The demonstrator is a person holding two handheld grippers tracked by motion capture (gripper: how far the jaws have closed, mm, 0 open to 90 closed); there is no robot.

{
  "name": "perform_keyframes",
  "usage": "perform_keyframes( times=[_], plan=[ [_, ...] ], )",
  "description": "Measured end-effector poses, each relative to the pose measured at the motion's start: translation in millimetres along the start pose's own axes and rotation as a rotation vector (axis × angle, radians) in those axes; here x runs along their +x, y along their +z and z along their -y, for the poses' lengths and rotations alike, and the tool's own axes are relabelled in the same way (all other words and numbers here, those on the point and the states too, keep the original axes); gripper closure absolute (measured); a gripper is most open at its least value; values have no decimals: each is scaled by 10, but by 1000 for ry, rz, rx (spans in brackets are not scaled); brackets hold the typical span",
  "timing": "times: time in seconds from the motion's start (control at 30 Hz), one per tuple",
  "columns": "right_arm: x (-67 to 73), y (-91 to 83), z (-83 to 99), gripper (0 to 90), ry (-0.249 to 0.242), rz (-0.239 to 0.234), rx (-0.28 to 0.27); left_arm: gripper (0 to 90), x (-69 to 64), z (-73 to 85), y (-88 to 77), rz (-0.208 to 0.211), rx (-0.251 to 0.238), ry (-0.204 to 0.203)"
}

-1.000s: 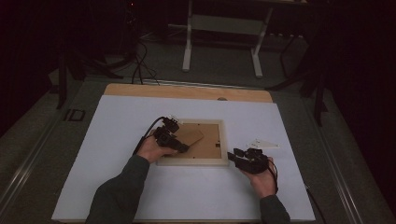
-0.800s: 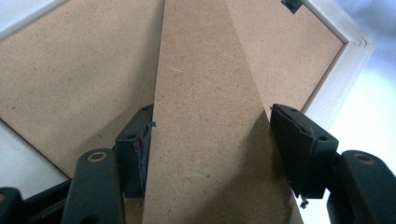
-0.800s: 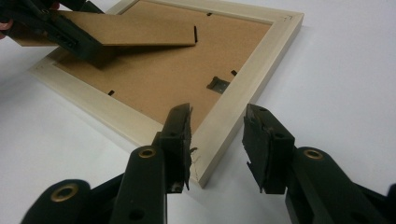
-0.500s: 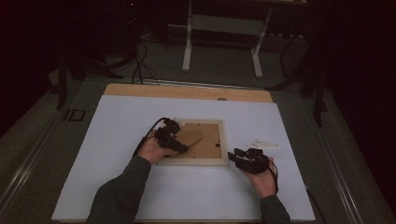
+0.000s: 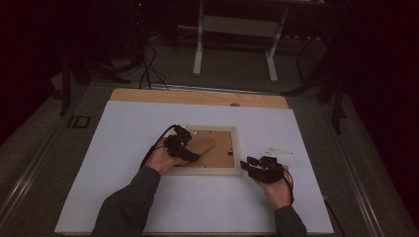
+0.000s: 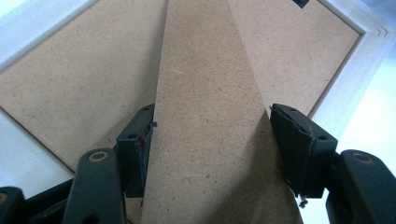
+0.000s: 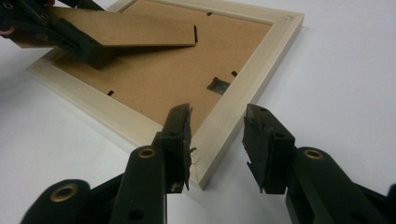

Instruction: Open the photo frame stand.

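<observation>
This looks like a lab or recording studio rather than a home: a bench [image 5: 123,148] under a plain white sheet stands on grey carpet (the surroundings are kept dark), with loose cables [image 5: 146,69] on the floor and the white legs of a stand [image 5: 200,47] behind it.

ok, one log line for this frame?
left tongs: around stand flap, grip unclear | right tongs: open, straddling frame corner | picture frame: face-down on white mat

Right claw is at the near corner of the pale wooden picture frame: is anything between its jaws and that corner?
Nothing visible. The right claw already straddles the corner of the pale wooden picture frame, jaws open on either side, with only white table around it.
</observation>
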State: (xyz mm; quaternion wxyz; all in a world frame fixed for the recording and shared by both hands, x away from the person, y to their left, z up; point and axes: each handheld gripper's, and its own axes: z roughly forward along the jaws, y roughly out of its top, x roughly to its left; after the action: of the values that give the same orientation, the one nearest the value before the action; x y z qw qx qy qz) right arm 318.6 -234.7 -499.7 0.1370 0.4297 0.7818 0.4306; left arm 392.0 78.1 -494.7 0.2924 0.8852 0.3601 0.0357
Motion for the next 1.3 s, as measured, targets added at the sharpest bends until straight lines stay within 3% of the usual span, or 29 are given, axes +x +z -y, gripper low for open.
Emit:
perform_keyframes(
  times=[0.23,0.5,0.77,1.3],
  plan=[
    [-20,-53,-102,599,-2,7,-18,383,-36,-1,-7,-28,-19,21],
    [-2,-137,-354,592,-54,23,-25,383,-92,-4,-37,-65,-33,58],
    [17,-153,-593,572,-89,32,-35,382,-171,1,-81,-98,-54,71],
    [-73,18,-686,563,-80,44,23,382,-308,49,-148,-165,-96,116]
  ],
)
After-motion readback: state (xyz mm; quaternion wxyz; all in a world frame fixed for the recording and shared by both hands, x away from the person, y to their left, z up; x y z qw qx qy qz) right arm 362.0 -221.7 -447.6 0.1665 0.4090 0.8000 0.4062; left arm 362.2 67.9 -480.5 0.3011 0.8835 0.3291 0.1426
